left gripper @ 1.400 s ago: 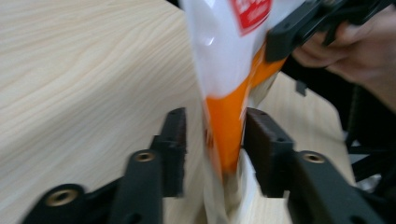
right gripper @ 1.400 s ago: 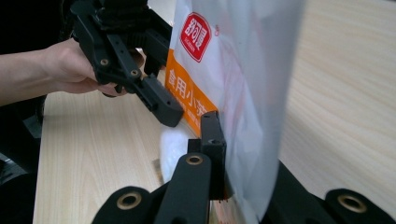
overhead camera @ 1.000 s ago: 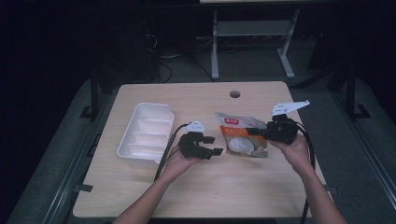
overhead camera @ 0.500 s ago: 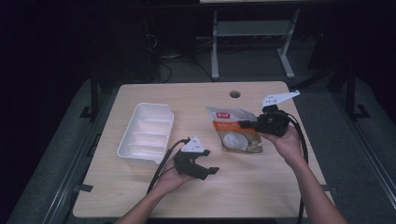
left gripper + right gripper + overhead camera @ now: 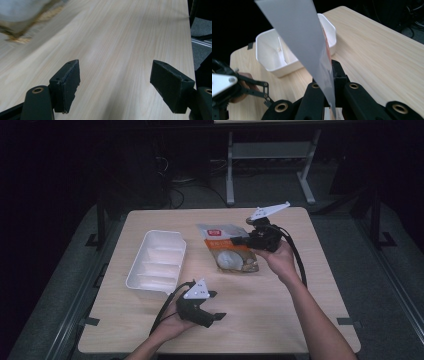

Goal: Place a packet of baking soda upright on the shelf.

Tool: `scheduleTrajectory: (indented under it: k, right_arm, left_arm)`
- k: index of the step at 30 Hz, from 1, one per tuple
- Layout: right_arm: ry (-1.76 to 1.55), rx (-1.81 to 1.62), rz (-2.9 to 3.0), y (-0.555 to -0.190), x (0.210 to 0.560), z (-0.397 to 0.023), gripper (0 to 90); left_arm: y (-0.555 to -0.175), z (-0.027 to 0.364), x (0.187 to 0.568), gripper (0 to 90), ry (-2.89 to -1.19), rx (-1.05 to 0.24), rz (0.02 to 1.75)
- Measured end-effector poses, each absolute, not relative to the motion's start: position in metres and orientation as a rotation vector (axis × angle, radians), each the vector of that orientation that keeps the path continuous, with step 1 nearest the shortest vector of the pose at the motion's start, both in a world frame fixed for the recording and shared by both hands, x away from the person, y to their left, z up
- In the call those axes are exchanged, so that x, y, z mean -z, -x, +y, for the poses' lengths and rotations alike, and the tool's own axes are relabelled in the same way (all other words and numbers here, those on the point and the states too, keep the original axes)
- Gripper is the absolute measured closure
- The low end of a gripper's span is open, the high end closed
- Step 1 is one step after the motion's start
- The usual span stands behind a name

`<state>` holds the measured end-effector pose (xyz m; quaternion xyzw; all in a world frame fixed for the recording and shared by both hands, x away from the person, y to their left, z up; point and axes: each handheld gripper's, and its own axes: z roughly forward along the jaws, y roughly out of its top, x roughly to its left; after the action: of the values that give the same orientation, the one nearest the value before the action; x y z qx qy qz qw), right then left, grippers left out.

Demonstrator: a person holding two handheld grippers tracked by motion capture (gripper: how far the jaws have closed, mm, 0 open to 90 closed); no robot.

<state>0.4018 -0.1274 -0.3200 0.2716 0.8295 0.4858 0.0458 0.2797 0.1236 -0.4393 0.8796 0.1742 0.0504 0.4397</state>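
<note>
- While the right gripper (image 5: 239, 240) pinches the snack bag (image 5: 230, 252) tight between closed jaws, the bag hangs from them, above the table (image 5: 280, 310).
- Left gripper (image 5: 214, 305) gapes wide, empty, nearer the person.
- White tray (image 5: 156, 262) beyond that gripper.

On your table (image 5: 280, 320), the tray (image 5: 157, 260) sits at nine o'clock of the bag (image 5: 230, 247); your left gripper (image 5: 212, 307) lies at six.

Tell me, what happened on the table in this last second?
The right gripper, shut on the food bag, lifted it and carried it toward the far side. The left gripper, jaws open and holding nothing, drew back toward the near edge, away from the bag. The white tray and the table stayed put.
</note>
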Motion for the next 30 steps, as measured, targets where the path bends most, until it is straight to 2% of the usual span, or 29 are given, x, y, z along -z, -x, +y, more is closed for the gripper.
scheduleTrajectory:
  k: [12, 30]
  right_arm:
    - [-0.755, -1.515, 2.546, -0.424, 0.302, -0.069, 89.6]
    - [-0.681, -1.58, 2.54, -0.448, 0.283, -0.006, 89.6]
  left_arm:
    - [-0.277, 0.141, 0.443, 22.9, -2.16, -0.12, 0.462]
    - [-0.277, 0.149, 0.445, 22.8, -2.156, -0.116, 0.457]
